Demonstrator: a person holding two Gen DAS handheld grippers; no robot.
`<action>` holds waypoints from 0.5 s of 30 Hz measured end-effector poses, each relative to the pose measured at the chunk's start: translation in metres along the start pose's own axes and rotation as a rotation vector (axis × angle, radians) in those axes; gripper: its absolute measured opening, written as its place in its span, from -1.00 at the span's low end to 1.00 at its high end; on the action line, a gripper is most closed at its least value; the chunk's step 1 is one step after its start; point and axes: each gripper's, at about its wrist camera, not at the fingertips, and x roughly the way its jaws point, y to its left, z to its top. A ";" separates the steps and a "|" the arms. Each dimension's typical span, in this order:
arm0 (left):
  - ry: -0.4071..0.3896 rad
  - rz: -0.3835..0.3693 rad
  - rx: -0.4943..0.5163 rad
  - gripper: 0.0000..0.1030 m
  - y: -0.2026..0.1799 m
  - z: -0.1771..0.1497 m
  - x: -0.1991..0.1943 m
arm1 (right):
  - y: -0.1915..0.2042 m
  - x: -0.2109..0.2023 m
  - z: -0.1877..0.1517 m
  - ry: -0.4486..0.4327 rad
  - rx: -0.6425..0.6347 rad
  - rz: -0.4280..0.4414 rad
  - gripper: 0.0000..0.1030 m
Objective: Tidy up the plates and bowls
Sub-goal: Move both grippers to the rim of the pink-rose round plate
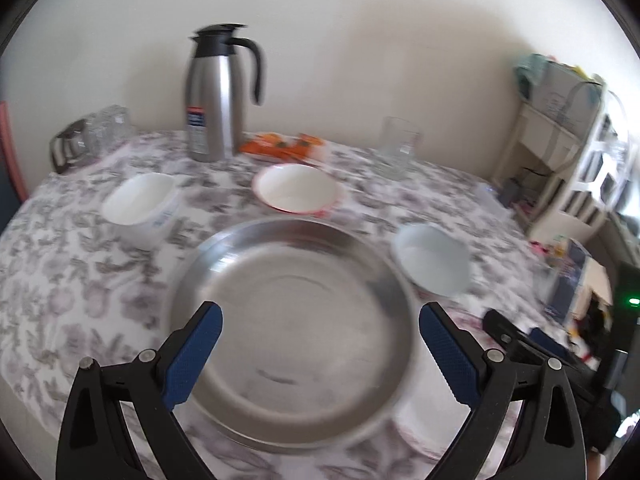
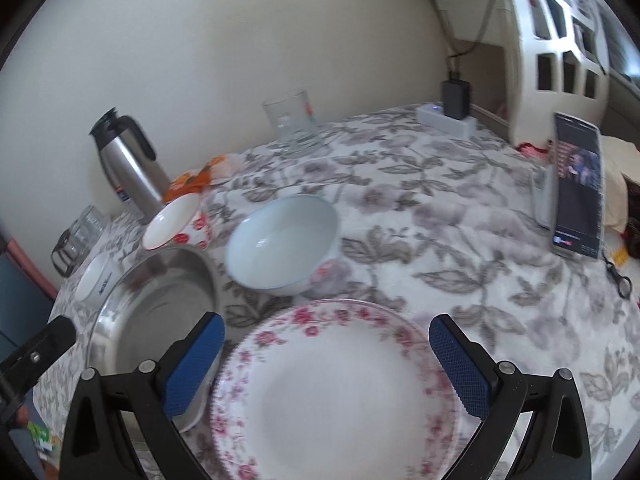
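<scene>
A steel plate [image 1: 292,332] lies on the floral tablecloth right below my open, empty left gripper [image 1: 320,352]. It also shows in the right wrist view [image 2: 160,300]. A white plate with pink flowers [image 2: 336,392] lies under my open, empty right gripper [image 2: 328,364]. A pale blue bowl [image 2: 280,240] stands behind it, also seen in the left wrist view [image 1: 432,260]. A red-rimmed white bowl [image 1: 296,188] and a white bowl with blue print [image 1: 140,204] stand farther back.
A steel thermos jug [image 1: 216,92], an orange packet [image 1: 284,146], a drinking glass [image 1: 398,144] and glass cups [image 1: 92,136] stand near the wall. A phone [image 2: 578,184], a power strip [image 2: 444,120] and a white shelf [image 2: 560,40] are at the right.
</scene>
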 end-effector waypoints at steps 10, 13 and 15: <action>0.121 -0.136 0.006 0.92 -0.059 -0.025 -0.006 | -0.049 -0.001 -0.010 0.038 0.046 -0.051 1.00; 0.169 -0.125 0.024 0.92 -0.072 -0.035 -0.003 | -0.059 -0.002 -0.011 0.045 0.086 -0.046 1.00; 0.206 -0.120 0.025 0.92 -0.078 -0.041 0.002 | -0.064 -0.002 -0.013 0.051 0.113 -0.038 1.00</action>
